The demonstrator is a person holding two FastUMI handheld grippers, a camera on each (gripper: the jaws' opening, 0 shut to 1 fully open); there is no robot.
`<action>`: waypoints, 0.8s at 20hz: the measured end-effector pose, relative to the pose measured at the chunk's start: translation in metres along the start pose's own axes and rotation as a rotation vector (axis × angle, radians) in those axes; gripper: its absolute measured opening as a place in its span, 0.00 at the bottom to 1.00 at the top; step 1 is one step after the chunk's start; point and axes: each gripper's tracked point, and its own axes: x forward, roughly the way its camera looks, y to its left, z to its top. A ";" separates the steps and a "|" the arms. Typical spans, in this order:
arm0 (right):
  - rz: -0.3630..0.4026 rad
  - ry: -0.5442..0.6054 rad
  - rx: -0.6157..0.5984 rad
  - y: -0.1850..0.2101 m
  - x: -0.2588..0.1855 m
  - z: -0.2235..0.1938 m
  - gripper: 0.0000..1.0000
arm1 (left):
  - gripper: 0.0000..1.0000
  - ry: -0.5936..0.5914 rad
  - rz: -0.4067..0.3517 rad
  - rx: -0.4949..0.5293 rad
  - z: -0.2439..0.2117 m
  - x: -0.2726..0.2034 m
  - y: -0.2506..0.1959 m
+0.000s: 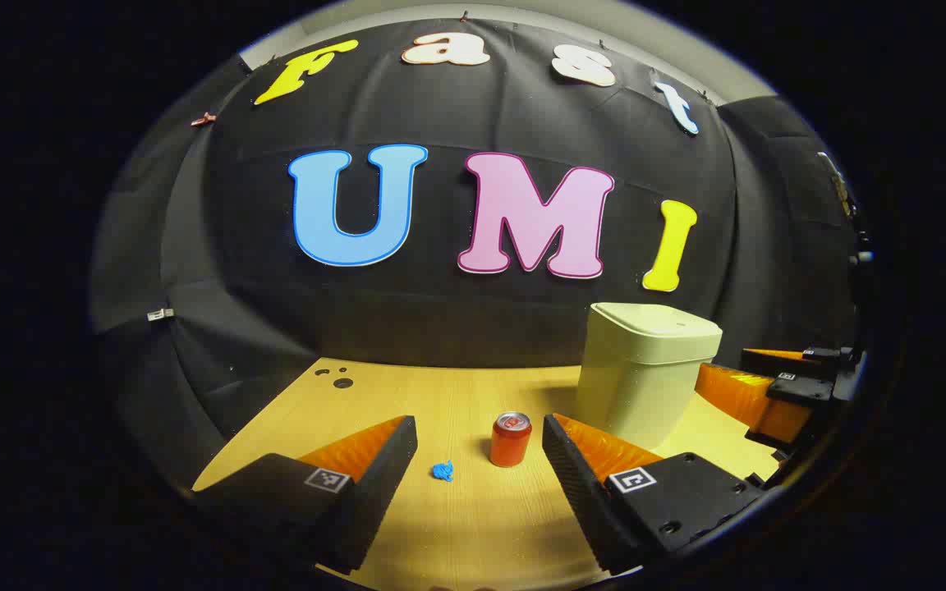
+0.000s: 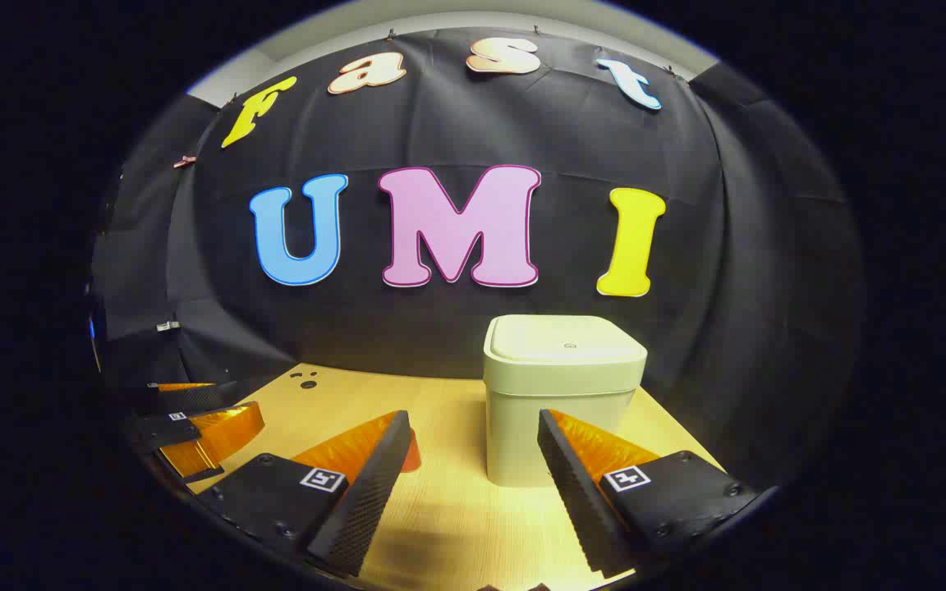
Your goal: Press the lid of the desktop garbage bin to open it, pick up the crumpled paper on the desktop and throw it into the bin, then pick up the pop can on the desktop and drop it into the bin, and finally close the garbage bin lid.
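Desktop garbage bin (image 2: 562,398): pale cream plastic box with rounded square lid, standing upright on the light wooden tabletop (image 2: 448,509), long axis vertical, lid closed and flat on top. In the left gripper view it stands far right; in the right gripper view, centre, just beyond the fingertips.

Pop can (image 1: 511,439): red-orange cylinder with silver top, upright, long axis vertical, top end up; stands left of the bin, apart from it.

Crumpled paper (image 1: 443,471): small blue wad lying on the tabletop just left of the can, not touching it.

Left gripper (image 1: 479,439): jaws spread wide, holding nothing; can and paper lie ahead between its fingers.

Right gripper (image 2: 473,435): jaws spread wide, empty, facing the bin.
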 end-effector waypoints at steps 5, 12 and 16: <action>0.001 0.005 -0.005 -0.006 0.014 0.005 0.98 | 0.98 0.001 0.013 0.010 -0.003 0.007 -0.002; -0.011 0.024 0.004 -0.022 0.017 -0.002 0.98 | 0.98 0.018 0.016 0.013 -0.010 0.017 -0.011; -0.012 0.026 -0.004 -0.026 0.018 -0.001 0.98 | 0.98 0.011 0.020 0.036 -0.011 0.018 -0.012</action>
